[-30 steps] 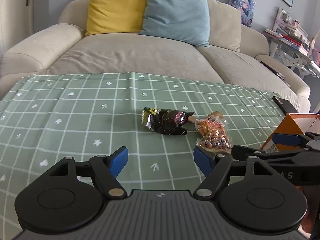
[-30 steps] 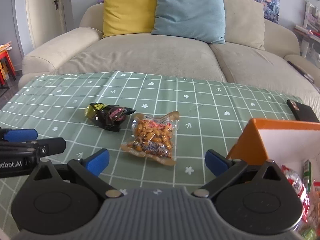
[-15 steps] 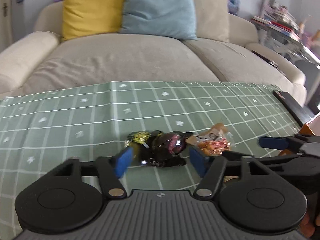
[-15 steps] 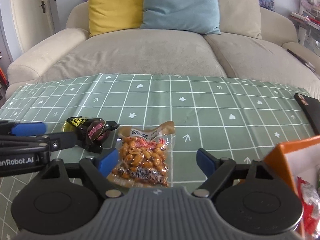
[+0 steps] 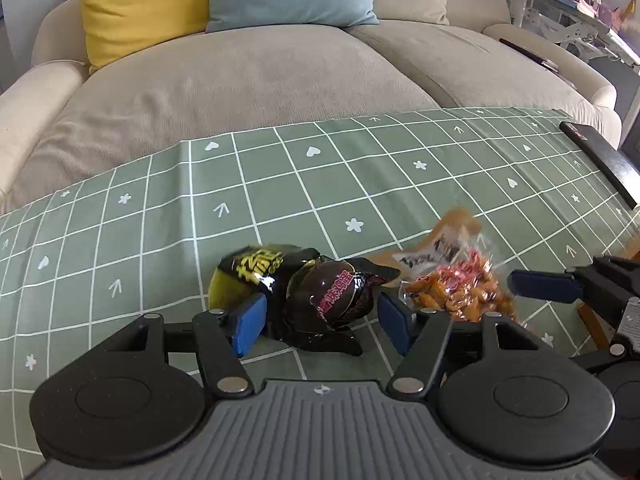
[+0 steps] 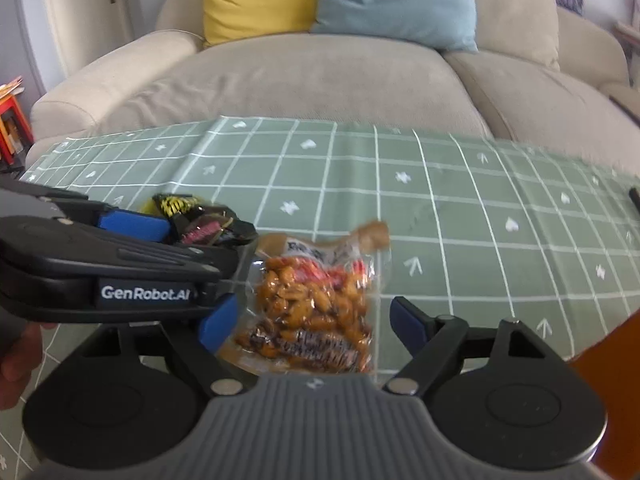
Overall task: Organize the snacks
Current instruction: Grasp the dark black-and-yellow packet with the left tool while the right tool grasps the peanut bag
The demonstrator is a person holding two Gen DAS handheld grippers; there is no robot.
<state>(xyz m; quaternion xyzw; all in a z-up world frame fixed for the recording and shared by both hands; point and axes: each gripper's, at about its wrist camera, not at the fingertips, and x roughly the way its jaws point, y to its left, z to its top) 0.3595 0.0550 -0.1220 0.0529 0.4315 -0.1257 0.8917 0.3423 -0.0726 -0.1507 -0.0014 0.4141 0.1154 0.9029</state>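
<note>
A black snack packet with yellow and pink print lies on the green checked tablecloth. My left gripper is open with its blue pads on either side of the packet. A clear bag of orange nuts lies just right of it. My right gripper is open with its pads on either side of the nut bag. The nut bag also shows in the left wrist view, and the black packet in the right wrist view beside the left gripper's body.
An orange box stands at the right edge of the table. A dark flat object lies at the table's far right edge. A beige sofa with yellow and blue cushions stands beyond the table.
Both grippers have moved forward and down over the table. The left one now straddles the black packet and the right one straddles the nut bag.
</note>
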